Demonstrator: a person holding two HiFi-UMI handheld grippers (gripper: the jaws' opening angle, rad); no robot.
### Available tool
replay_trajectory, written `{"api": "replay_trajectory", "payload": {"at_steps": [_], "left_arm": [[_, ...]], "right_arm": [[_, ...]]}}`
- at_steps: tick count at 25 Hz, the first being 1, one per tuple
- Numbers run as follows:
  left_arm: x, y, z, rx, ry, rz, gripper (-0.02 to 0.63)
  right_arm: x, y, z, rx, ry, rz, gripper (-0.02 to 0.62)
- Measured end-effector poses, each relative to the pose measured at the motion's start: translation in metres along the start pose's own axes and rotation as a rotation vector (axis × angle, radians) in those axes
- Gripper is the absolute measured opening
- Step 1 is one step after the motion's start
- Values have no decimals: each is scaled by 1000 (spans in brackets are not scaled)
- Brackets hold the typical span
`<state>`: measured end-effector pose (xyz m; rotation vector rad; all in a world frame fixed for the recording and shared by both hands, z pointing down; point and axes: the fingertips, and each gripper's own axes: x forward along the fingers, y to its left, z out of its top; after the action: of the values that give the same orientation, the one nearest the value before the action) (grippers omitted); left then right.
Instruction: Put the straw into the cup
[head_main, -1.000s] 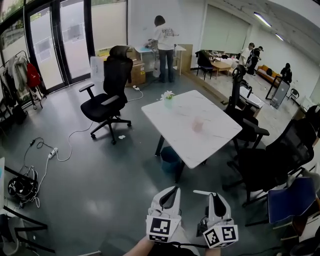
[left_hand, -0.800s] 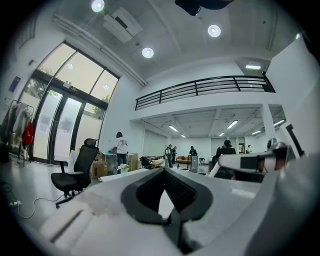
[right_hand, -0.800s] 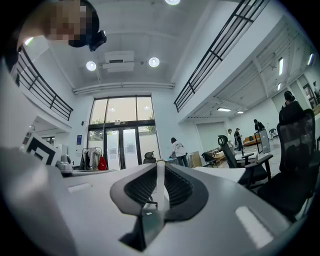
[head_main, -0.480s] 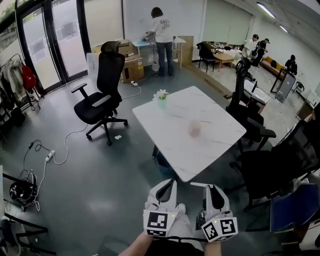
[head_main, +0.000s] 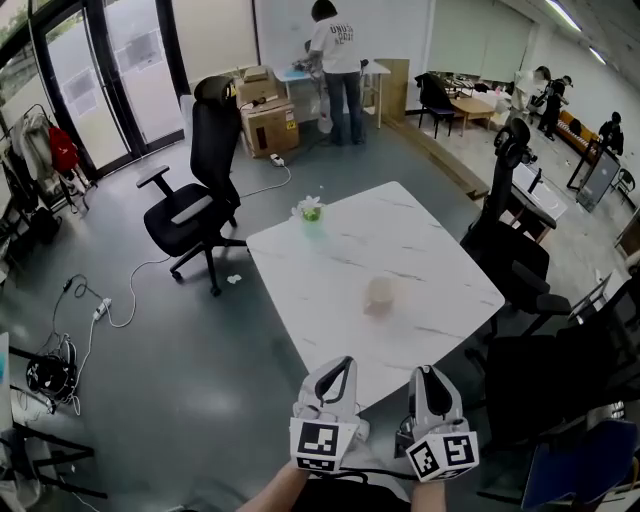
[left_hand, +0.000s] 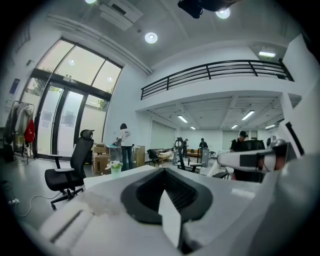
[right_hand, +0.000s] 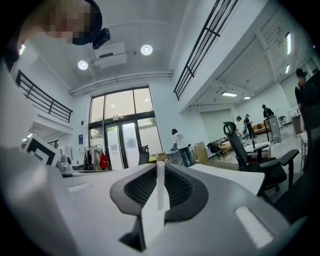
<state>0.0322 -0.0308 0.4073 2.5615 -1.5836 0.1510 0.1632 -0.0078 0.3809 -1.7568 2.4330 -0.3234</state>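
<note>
Overhead first: see-through pinkish plastic cup (head_main: 380, 297) upright on white marble-look table (head_main: 300, 285), contents too blurred to tell; small green vase (head_main: 312, 211) near far corner, holding white flowers. Left gripper (head_main: 342, 368) and right gripper (head_main: 428, 376) side by side at table's near edge, well apart from cup. Next, left gripper view: jaws pressed together, pad against pad. Lastly, right gripper view: jaws clenched on thin white straw (right_hand: 160, 186), upright between them.
</note>
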Motion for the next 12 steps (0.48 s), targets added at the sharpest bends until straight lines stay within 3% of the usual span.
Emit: {"api": "replay_trajectory", "payload": {"at_steps": [6,12], "left_arm": [[60,2,6,13,41,46,2],[85,10,2,18,71,79,2]], "right_arm": [[50,-49,9,40,21,34,46],[80,-64,2,71,41,71,46]]}}
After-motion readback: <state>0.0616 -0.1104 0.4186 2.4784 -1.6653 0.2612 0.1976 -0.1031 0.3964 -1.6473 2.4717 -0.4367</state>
